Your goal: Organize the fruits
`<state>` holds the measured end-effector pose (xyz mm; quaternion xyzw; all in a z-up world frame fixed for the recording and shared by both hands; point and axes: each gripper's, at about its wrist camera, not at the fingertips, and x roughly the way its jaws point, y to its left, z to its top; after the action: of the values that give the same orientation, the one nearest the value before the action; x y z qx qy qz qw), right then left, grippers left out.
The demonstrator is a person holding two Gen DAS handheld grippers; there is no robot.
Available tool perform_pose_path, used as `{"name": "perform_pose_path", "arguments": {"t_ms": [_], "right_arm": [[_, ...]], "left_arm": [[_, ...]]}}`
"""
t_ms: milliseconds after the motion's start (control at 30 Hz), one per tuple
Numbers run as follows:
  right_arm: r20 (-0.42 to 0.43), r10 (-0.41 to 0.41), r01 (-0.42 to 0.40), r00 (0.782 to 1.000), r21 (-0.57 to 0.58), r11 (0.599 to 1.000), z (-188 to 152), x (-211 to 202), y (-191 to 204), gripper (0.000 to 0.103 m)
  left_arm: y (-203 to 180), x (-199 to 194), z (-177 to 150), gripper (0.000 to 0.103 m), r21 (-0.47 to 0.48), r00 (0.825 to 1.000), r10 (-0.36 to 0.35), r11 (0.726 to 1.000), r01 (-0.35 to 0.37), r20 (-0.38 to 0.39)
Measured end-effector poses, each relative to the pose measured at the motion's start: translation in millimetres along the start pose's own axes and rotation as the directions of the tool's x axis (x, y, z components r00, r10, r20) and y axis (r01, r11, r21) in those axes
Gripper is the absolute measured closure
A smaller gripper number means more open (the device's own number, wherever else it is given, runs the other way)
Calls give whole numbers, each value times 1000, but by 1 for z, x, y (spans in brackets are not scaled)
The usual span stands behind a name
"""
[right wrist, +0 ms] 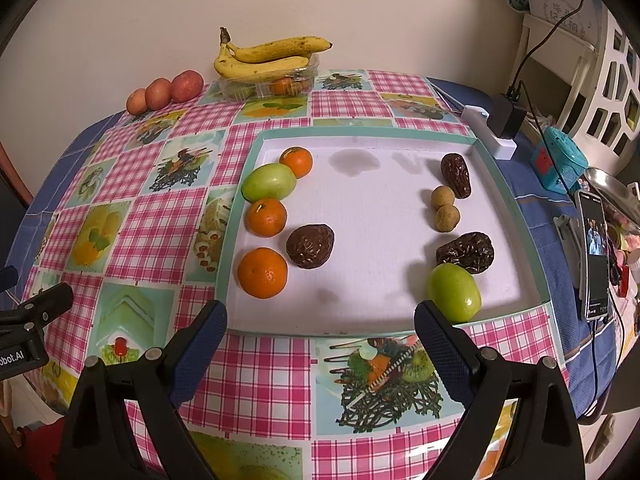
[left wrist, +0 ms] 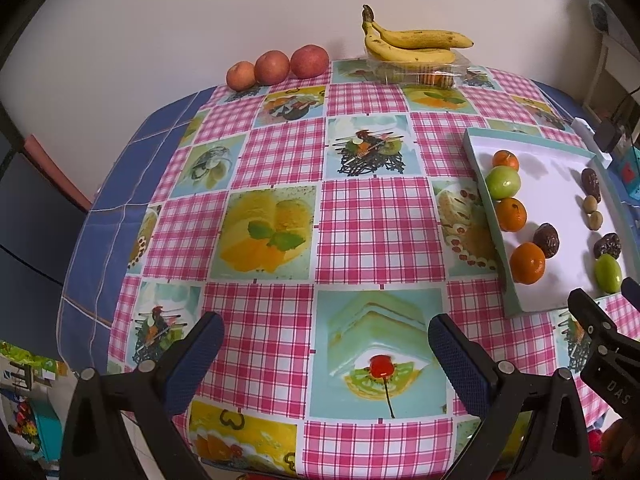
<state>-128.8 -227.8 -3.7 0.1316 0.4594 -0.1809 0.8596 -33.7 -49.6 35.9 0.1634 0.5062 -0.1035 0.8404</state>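
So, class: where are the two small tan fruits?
In the right wrist view, the two small tan fruits sit touching, on the tray's right side between two dark dates.

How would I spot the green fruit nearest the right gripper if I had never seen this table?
Find the white tray on the checked cloth. Along its right side runs a line of dates and small tan balls; the green fruit ends that line at the near corner. The other green fruit sits among oranges on the left.
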Motion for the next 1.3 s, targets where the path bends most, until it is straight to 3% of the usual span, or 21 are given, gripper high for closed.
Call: {"name": "perform_pose_path", "arguments": {"t_ms": [1300], "right_arm": [[-14,3,-3,1000,-6,1000,-3,3,1,8]], "left_arm": [[0,0,0,0,-4,1000,-2,1000,2,-2]]}}
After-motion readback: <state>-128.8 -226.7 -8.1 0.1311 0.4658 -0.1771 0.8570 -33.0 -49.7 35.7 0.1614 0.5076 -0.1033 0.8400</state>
